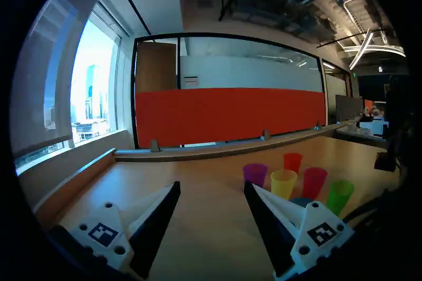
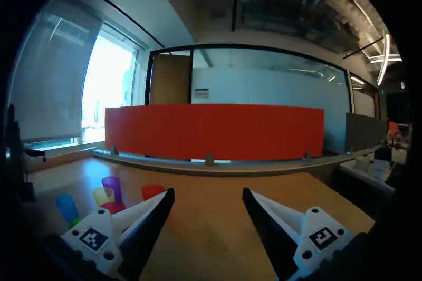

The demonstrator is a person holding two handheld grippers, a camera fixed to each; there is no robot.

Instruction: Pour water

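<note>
Several coloured plastic cups stand in a cluster on the wooden table (image 1: 211,228). In the left gripper view they are ahead and to the right: a purple cup (image 1: 255,173), a yellow cup (image 1: 284,183), a red cup (image 1: 293,162), a pink cup (image 1: 314,182), a green cup (image 1: 339,195). My left gripper (image 1: 212,190) is open, nothing between its fingers, the cups just beyond its right finger (image 1: 274,217). In the right gripper view the cups sit at the lower left: purple cup (image 2: 112,186), yellow cup (image 2: 103,195), red cup (image 2: 152,191), blue cup (image 2: 67,207). My right gripper (image 2: 208,196) is open and holds nothing.
An orange divider panel (image 1: 227,115) runs along the table's far edge. A bright window (image 1: 92,96) is at the left. A dark stand (image 2: 18,160) rises at the left edge of the right gripper view. Desks with clutter (image 2: 377,167) lie to the right.
</note>
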